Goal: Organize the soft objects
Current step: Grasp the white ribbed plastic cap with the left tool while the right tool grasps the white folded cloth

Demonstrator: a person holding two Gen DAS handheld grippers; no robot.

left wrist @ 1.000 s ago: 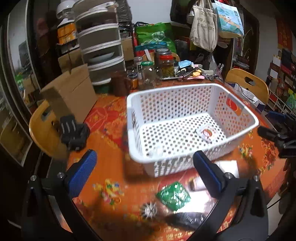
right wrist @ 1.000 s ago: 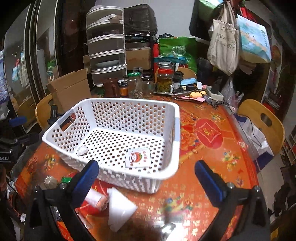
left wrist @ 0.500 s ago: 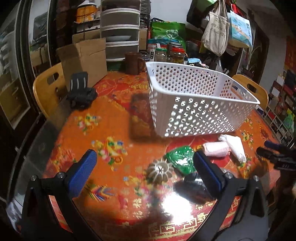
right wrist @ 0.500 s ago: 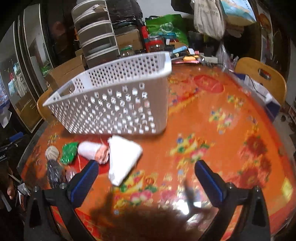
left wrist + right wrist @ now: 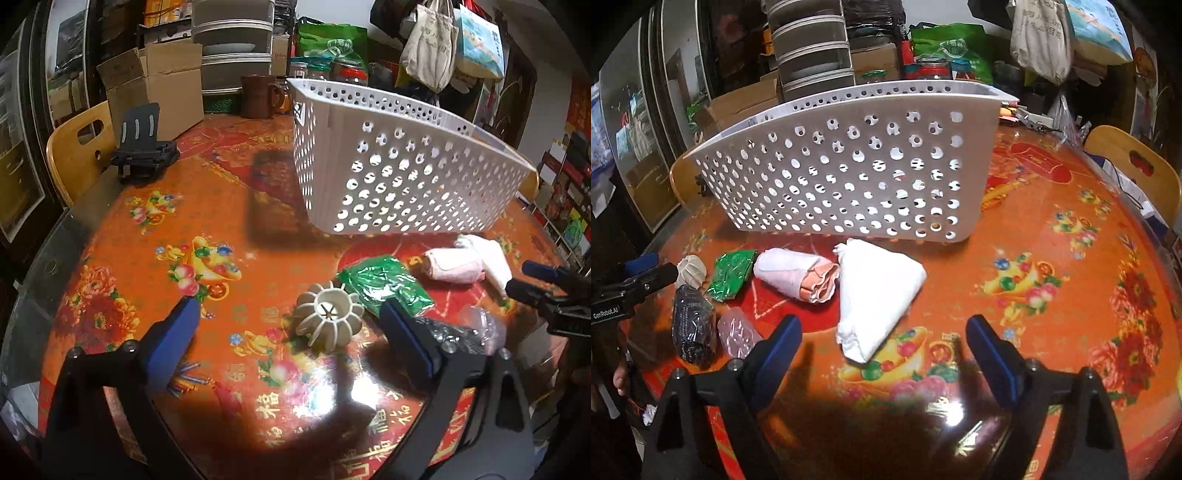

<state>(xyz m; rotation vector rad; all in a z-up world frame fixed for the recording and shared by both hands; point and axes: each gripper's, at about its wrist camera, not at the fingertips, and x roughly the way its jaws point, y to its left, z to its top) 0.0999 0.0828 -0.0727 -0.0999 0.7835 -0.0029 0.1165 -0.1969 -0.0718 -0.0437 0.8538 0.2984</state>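
A white perforated basket (image 5: 391, 177) (image 5: 849, 166) stands on the red patterned table. In front of it lie a beige ribbed ball (image 5: 328, 319) (image 5: 690, 269), a green packet (image 5: 384, 282) (image 5: 731, 273), a pink rolled cloth (image 5: 454, 266) (image 5: 798, 277), a white folded cloth (image 5: 487, 256) (image 5: 879, 295), a black roll (image 5: 692, 325) and a clear pink bag (image 5: 737, 334). My left gripper (image 5: 291, 325) is low over the table, jaws closing; the ribbed ball sits between the fingers, untouched. My right gripper (image 5: 884, 339) is closing too, with the white cloth's near end between its fingers and no pad on it.
A black stand (image 5: 142, 147), a cardboard box (image 5: 159, 85), a brown mug (image 5: 258, 96) and jars crowd the table's far side. Wooden chairs (image 5: 77, 147) (image 5: 1134, 166) flank the table. The right gripper's tips (image 5: 546, 291) show at the left wrist view's right edge.
Both grippers have sunk toward the table, so the basket now shows side-on instead of from above. The soft items have come close to the fingers, and both jaws stand slightly narrower.
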